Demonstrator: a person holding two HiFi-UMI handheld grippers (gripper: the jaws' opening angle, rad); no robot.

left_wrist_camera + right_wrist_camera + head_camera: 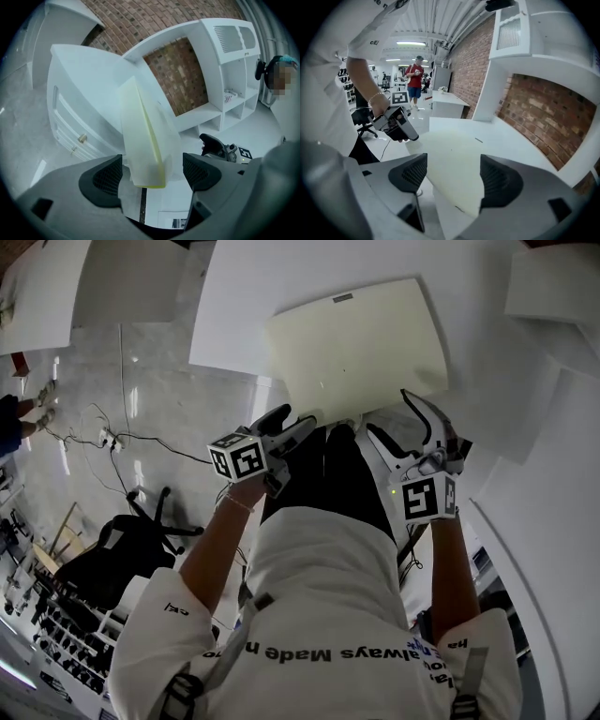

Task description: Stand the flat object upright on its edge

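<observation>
Fingers of the L gripper stand wide apart. One near corner of the cream plastic board sits btwn them, w/ a gap on each side, so no pad presses on it. Same on the R gripper: its fingers are spread wide, the board's other near corner lies btwn them, and nothing is clamped.

In the head view the board lies flat on the white counter, upper centre of frame. Its near edge seems to poke out past the counter's rim toward the person, w/ both grippers at that edge, one per corner.

Progress, as I judge it: approx. zero on the actual task. The approach looks done and both grippers are lined up, but no grasp is made and the board isn't tipped at all. What's left:
- close on both corners
- raise one edge until the board stands on the opposite one
- steady it, then let go w/o it toppling

Beyond the counter there's white shelving against a brick wall. An office chair sits on the floor, lower left of the head view.
</observation>
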